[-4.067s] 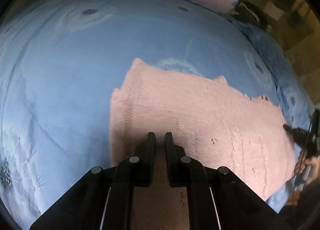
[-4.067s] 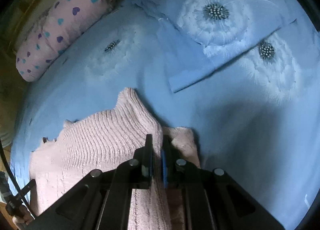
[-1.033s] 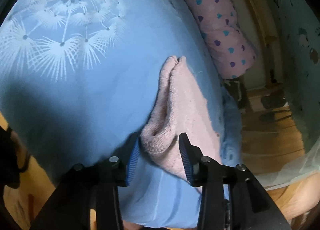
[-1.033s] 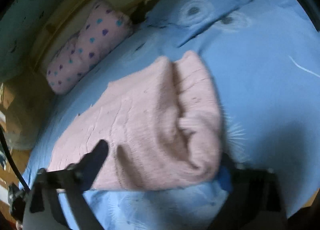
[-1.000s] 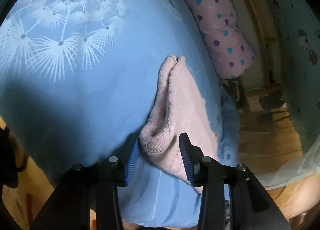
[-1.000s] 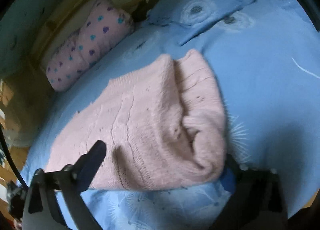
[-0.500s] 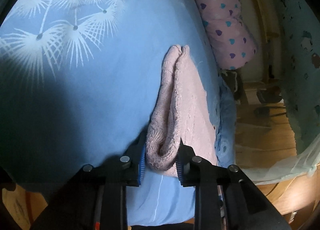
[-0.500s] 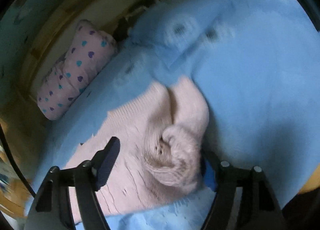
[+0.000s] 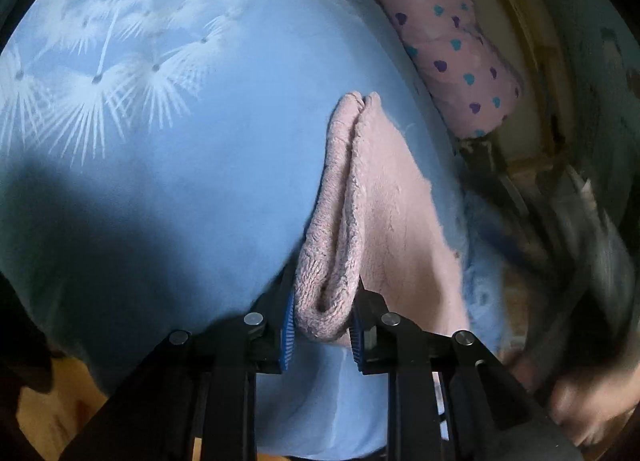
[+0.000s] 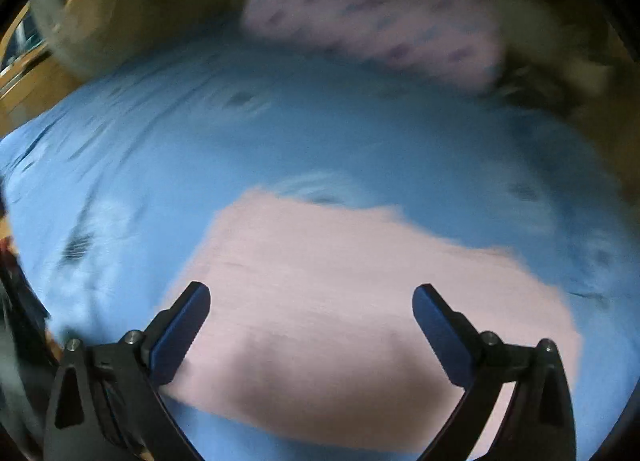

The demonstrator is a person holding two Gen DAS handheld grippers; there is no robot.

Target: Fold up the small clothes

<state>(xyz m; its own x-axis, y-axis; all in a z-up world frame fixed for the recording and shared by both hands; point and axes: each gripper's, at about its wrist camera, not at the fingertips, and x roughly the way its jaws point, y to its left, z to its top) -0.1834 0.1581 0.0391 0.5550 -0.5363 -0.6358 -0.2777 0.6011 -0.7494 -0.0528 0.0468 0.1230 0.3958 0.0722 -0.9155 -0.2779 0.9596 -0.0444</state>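
Note:
A pink knitted garment (image 9: 384, 201) lies on the blue bedsheet (image 9: 180, 189). Its thick folded edge sits between the blue pads of my left gripper (image 9: 323, 301), which is shut on that fold near the bed's edge. In the blurred right wrist view the garment (image 10: 340, 253) spreads flat below my right gripper (image 10: 311, 295). Its jaws are opening and stand wide apart. Nothing is pinched between them, and the fingers hover above the cloth.
A pink pillow with small hearts (image 9: 448, 29) lies at the far side of the bed, also blurred in the right wrist view as the pillow (image 10: 372, 29). White dandelion prints (image 9: 100, 73) mark the sheet. A blurred hand (image 9: 580, 401) shows at lower right. Wooden floor lies beyond the bed.
My left jaws closed onto the garment's folded edge. My right gripper swung quickly away from the rolled end, turned about its axis, and now hangs over the flat part with jaws wide.

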